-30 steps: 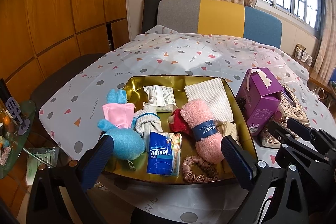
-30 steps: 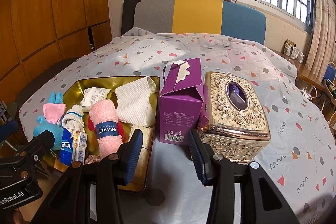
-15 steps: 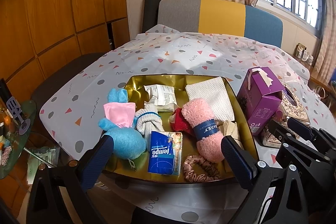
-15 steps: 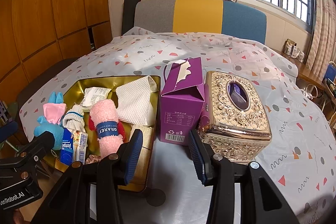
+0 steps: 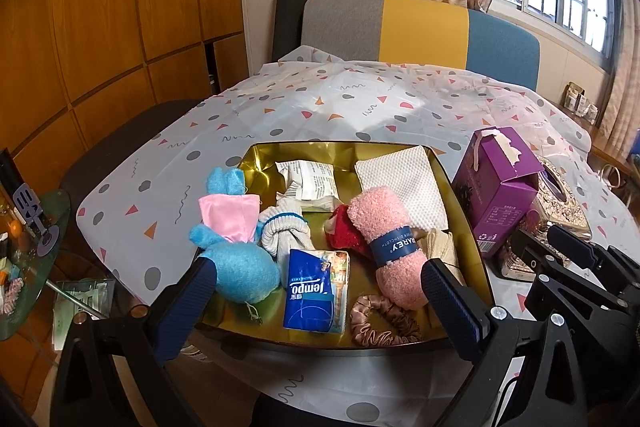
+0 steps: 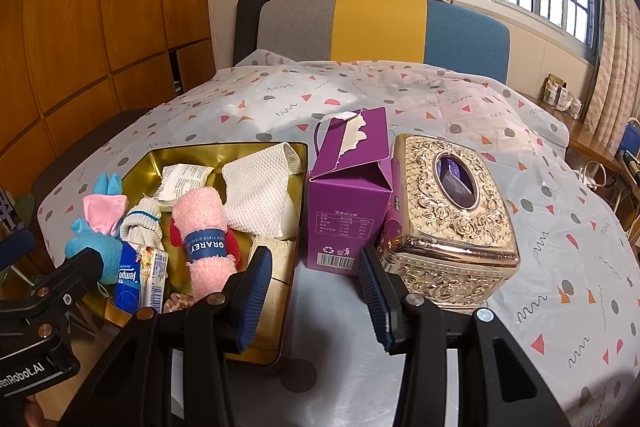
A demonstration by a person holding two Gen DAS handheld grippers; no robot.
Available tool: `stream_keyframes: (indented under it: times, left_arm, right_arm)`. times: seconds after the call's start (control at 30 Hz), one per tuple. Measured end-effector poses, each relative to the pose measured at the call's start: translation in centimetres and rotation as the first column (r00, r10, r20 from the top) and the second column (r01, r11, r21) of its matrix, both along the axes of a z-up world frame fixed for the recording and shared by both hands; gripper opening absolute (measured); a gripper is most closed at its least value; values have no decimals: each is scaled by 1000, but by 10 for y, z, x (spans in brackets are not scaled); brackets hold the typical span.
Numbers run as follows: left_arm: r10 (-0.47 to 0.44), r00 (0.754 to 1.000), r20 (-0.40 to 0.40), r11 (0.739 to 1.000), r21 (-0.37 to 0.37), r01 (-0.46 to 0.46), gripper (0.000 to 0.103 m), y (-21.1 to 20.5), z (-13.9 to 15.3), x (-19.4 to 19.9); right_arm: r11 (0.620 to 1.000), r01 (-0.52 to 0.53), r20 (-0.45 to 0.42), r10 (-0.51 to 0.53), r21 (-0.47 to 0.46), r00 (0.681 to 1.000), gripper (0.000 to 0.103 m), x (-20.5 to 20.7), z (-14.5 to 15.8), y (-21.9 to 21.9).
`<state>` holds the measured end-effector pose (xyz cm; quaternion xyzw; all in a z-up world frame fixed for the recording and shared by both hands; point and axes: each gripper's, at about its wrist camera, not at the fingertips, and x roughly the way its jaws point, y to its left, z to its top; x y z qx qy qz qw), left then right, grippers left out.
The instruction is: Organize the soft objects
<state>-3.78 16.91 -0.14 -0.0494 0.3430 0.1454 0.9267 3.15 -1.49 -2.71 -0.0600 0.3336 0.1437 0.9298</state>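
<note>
A gold tray near the table's front edge holds a blue plush rabbit with a pink pouch on it. Beside them lie a rolled white sock, a blue Tempo tissue pack, a pink rolled towel, a red soft item, a satin scrunchie, a white mesh cloth and a white packet. My left gripper hovers open over the tray's near rim, holding nothing. My right gripper stands open and empty in front of a purple carton.
An ornate gold tissue box stands right of the purple carton on the patterned tablecloth. A striped sofa back lies beyond the table. A glass side table with small items sits low at the left.
</note>
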Motion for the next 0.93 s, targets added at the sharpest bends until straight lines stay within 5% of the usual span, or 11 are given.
stream_keyframes:
  times: [0.93]
  left_arm:
    - [-11, 1000, 24, 1000, 6, 11, 101, -2, -1, -2]
  right_arm:
    - [1000, 4, -8, -4, 5, 1000, 45, 1, -3, -6]
